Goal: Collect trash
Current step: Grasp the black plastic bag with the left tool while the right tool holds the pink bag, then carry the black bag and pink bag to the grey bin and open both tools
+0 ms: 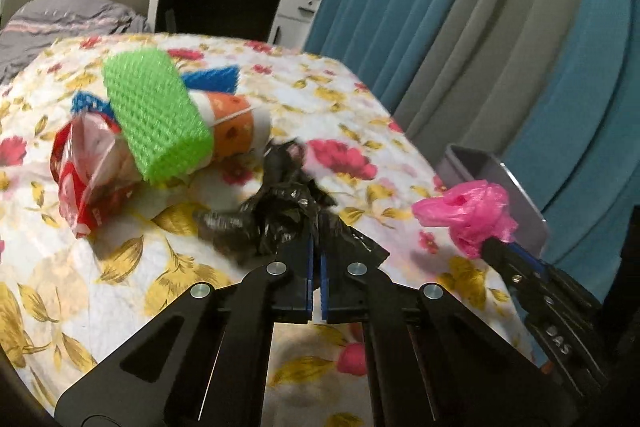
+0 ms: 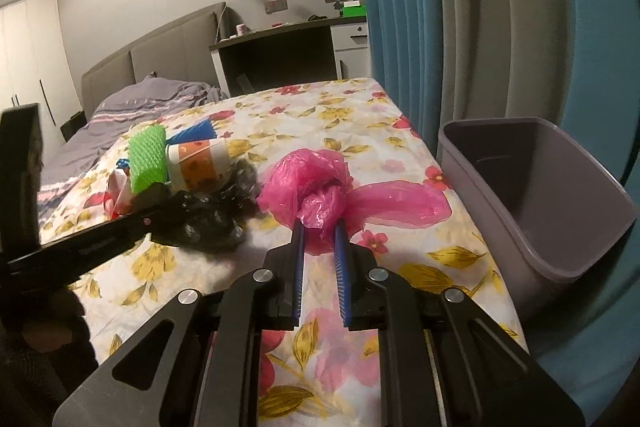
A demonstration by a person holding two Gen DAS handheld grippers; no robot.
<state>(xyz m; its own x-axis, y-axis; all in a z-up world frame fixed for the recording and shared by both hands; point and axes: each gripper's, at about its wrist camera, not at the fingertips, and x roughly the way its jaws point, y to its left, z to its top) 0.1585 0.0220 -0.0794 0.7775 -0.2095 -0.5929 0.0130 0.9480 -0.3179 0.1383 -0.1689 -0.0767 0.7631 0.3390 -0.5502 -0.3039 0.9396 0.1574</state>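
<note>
The only legible lettering stands on the right gripper [image 1: 490,243] body, seen from the left wrist: raised characters that read roughly "DAS", turned sideways. The red wrapper [image 1: 76,183] carries white print, too blurred to read. Nothing readable shows in the right wrist view.

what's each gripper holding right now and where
Left gripper: black bag, pinched at its near edge. Right gripper: pink bag, gripped by its near bunched end.

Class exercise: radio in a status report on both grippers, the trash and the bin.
Left gripper shut on black bag. Right gripper shut on pink bag. Grey bin to the right, path clear.
</note>
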